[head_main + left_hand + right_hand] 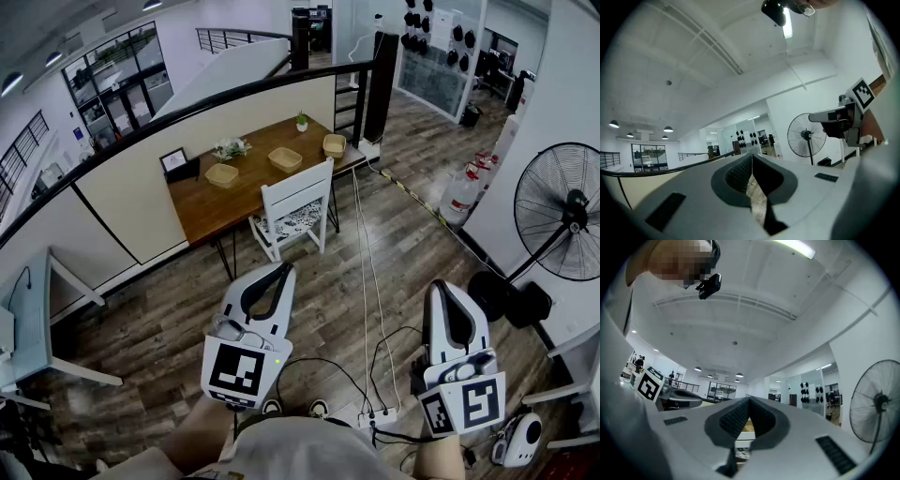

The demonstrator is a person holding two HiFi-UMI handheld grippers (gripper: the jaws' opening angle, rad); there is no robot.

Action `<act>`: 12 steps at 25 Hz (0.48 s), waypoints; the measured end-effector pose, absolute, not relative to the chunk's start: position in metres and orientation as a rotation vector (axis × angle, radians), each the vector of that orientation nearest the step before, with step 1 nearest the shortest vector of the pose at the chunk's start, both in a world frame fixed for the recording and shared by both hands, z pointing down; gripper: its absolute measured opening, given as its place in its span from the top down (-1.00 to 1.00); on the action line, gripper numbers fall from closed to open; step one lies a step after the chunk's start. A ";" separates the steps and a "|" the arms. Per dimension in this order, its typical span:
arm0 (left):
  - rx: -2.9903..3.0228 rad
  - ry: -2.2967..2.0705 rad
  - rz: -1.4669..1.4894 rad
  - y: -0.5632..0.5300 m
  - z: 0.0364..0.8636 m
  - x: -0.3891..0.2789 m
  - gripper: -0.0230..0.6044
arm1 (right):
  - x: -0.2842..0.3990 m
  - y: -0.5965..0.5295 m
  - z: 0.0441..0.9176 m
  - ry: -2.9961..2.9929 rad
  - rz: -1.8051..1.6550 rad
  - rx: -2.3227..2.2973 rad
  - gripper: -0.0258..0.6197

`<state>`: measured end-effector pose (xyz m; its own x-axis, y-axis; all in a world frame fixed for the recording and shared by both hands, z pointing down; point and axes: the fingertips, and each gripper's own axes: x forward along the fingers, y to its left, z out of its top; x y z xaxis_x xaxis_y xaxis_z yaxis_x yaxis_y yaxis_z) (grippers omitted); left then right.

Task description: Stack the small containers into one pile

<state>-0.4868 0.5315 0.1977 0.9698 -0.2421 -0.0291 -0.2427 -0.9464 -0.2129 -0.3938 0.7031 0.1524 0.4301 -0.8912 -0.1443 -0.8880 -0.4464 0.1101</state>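
Three small tan basket containers stand apart on a wooden table [211, 208] far ahead: the left basket [222, 174], the middle basket [285, 158] and the right basket [334, 143]. My left gripper [283, 270] is held low in front of me, well short of the table, shut with nothing in it. My right gripper [442, 287] is beside it on the right, also shut and empty. In the left gripper view the left gripper's [751, 158] jaws meet, pointing up across the room. In the right gripper view the right gripper's [750, 402] jaws meet too.
A white chair [295, 211] stands at the table's near side. A potted plant [301, 120], flowers [230, 148] and a picture frame [175, 161] sit on the table. A floor fan [562, 211] stands on the right, a power strip [380, 415] and cables lie on the floor, and a white desk [37, 319] is on the left.
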 end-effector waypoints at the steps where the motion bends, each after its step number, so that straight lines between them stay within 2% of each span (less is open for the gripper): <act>1: -2.907 0.360 0.009 0.534 0.197 -0.484 0.91 | -0.392 0.705 0.152 -1.649 -0.291 2.644 0.91; 12: -2.922 0.360 0.012 0.552 0.200 -0.460 0.91 | -0.370 0.713 0.161 -1.696 -0.278 2.606 0.91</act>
